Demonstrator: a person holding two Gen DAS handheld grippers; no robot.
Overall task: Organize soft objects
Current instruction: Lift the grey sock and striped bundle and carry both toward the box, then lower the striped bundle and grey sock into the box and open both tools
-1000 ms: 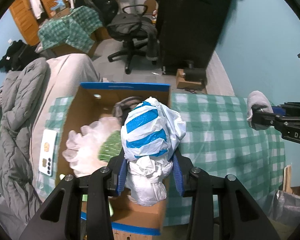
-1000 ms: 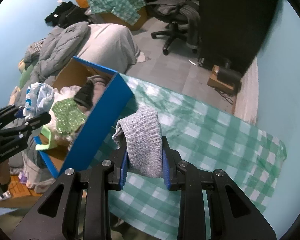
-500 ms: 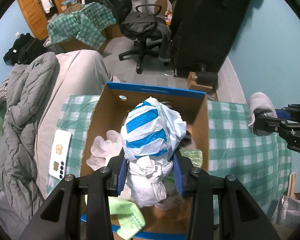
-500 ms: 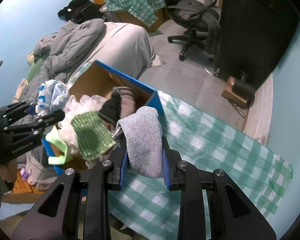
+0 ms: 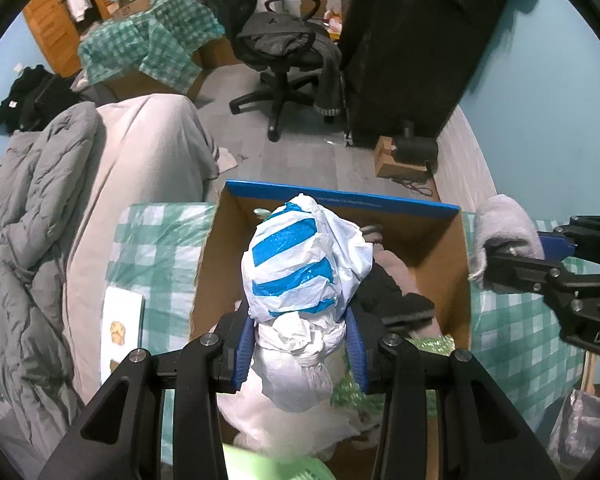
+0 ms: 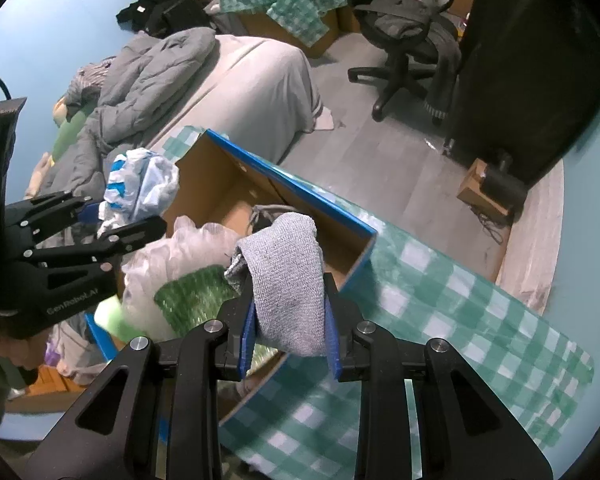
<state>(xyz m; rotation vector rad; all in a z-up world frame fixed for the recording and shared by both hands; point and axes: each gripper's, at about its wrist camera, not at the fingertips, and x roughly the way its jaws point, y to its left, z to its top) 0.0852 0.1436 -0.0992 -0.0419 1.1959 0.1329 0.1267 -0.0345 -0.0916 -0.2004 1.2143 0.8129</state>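
My left gripper (image 5: 300,354) is shut on a crumpled white plastic bag with blue stripes (image 5: 304,264) and holds it above the open cardboard box (image 5: 340,200) with the blue rim. In the right wrist view the same bag (image 6: 140,188) hangs over the box's left side. My right gripper (image 6: 290,336) is shut on a folded grey cloth (image 6: 288,272), over the box's (image 6: 284,184) near right corner. Inside the box lie clear crinkled plastic (image 6: 180,248), a green sparkly piece (image 6: 192,296) and dark clothing (image 5: 392,300).
The box stands on a table with a green-and-white checked cloth (image 6: 440,320). A white phone (image 5: 120,328) lies on the cloth left of the box. A bed with a grey quilt (image 5: 32,216) is at the left, an office chair (image 5: 284,56) and a dark cabinet (image 5: 412,40) beyond.
Both grippers have moved over the box with their loads still held: the striped bag now hangs above its middle, and the grey cloth has come from the open tablecloth to the box's corner.
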